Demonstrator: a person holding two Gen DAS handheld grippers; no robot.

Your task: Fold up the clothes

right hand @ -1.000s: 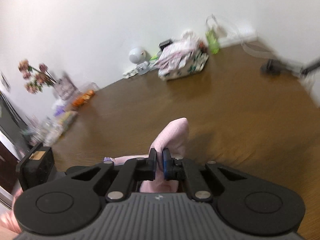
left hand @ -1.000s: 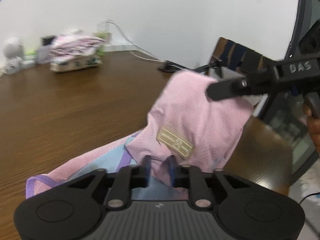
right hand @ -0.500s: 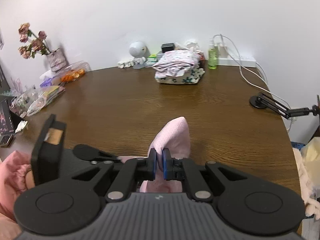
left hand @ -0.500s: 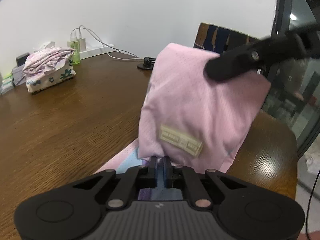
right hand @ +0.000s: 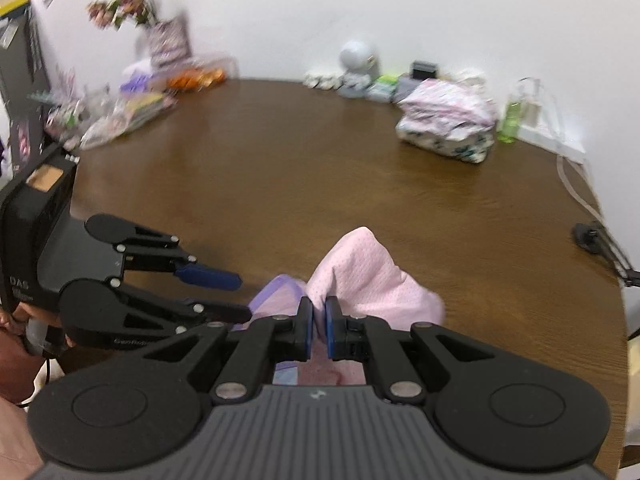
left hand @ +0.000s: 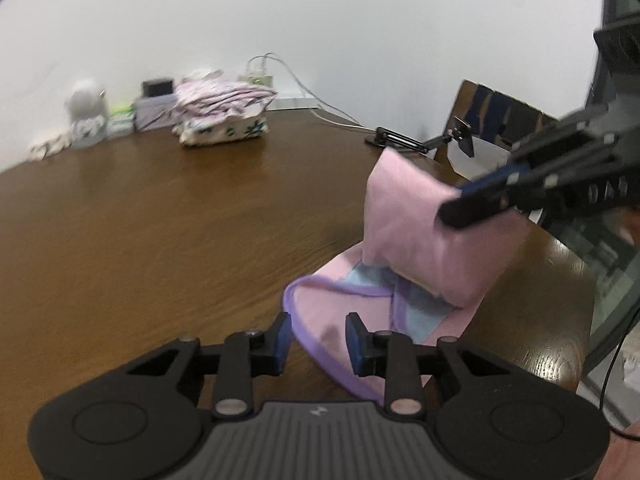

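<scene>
A pink mesh garment (left hand: 416, 232) with purple trim and a pale blue lining lies partly on the brown table (left hand: 160, 220) near its right edge. My right gripper (right hand: 319, 320) is shut on a raised fold of the garment (right hand: 360, 272) and holds it above the table; in the left wrist view the right gripper (left hand: 452, 208) reaches in from the right. My left gripper (left hand: 318, 340) hovers over the purple hem with its jaws opening, and the pads press on nothing. From the right wrist view the left gripper (right hand: 244, 296) shows empty beside the cloth.
A folded floral pile (right hand: 448, 124) sits at the back, with a green bottle (right hand: 510, 120) and a white figure (right hand: 356, 60) near it. Flowers and snack bags (right hand: 128, 112) crowd the left side. A black stand (left hand: 400, 144) and a chair (left hand: 500, 116) are at the right edge.
My left gripper let go of the garment's lower edge and drew back, jaws parted. The lower part now lies on the table. The right gripper kept its hold and swung sideways.
</scene>
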